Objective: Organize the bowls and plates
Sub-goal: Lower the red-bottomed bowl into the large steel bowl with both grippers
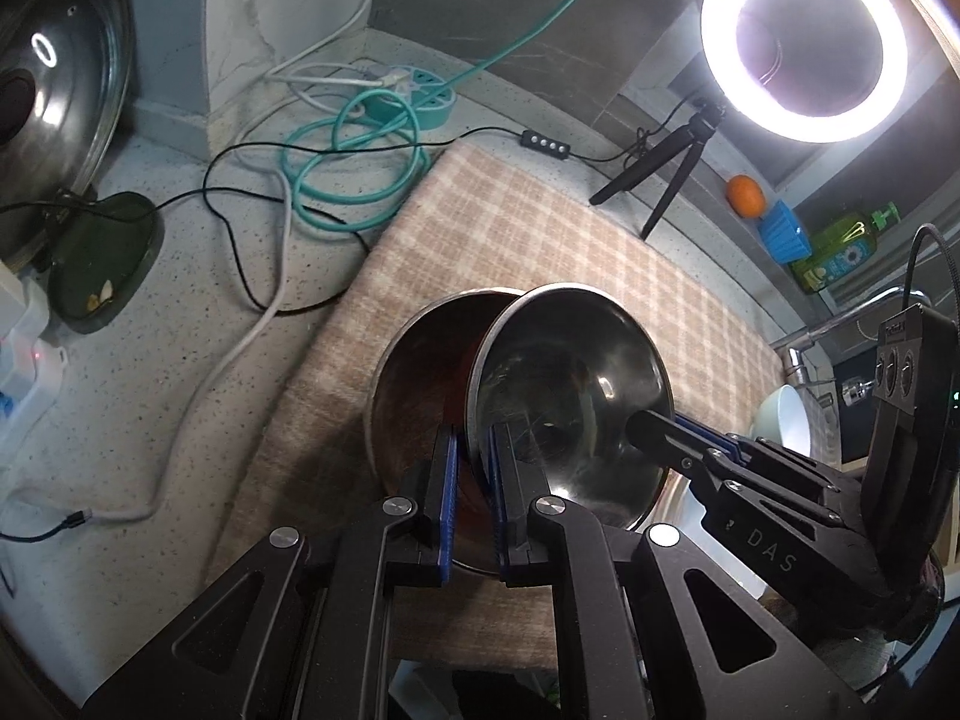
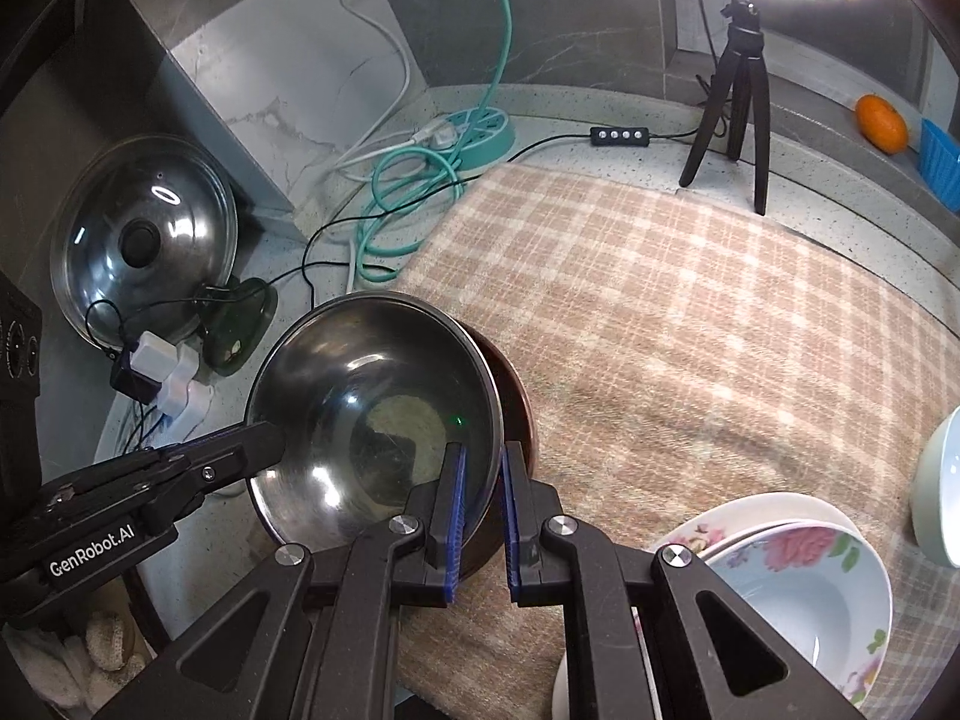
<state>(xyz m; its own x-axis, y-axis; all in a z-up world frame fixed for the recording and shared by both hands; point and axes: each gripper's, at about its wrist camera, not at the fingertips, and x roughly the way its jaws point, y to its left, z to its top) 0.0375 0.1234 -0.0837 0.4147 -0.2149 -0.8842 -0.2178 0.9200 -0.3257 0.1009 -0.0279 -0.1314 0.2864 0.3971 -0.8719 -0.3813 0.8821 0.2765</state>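
A shiny steel bowl (image 1: 576, 396) is held tilted above a second steel bowl (image 1: 420, 384) that rests on the plaid cloth (image 1: 540, 240). My left gripper (image 1: 477, 468) is shut on the near rim of the tilted bowl. My right gripper (image 2: 480, 480) is shut on the opposite rim of the same bowl (image 2: 372, 408); the lower bowl (image 2: 510, 402) shows just behind it. Each gripper appears in the other's view, the right one (image 1: 666, 426) and the left one (image 2: 264, 438). Floral plates (image 2: 798, 576) are stacked at lower right.
A pot lid (image 2: 144, 240) leans against the wall at left beside a dark green dish (image 1: 102, 264). Cables and a teal power strip (image 1: 414, 96) lie at the back. A ring light on a tripod (image 1: 804, 42), an orange (image 2: 881, 123), a pale bowl (image 2: 939, 480) and a faucet (image 1: 840, 324) stand to the right.
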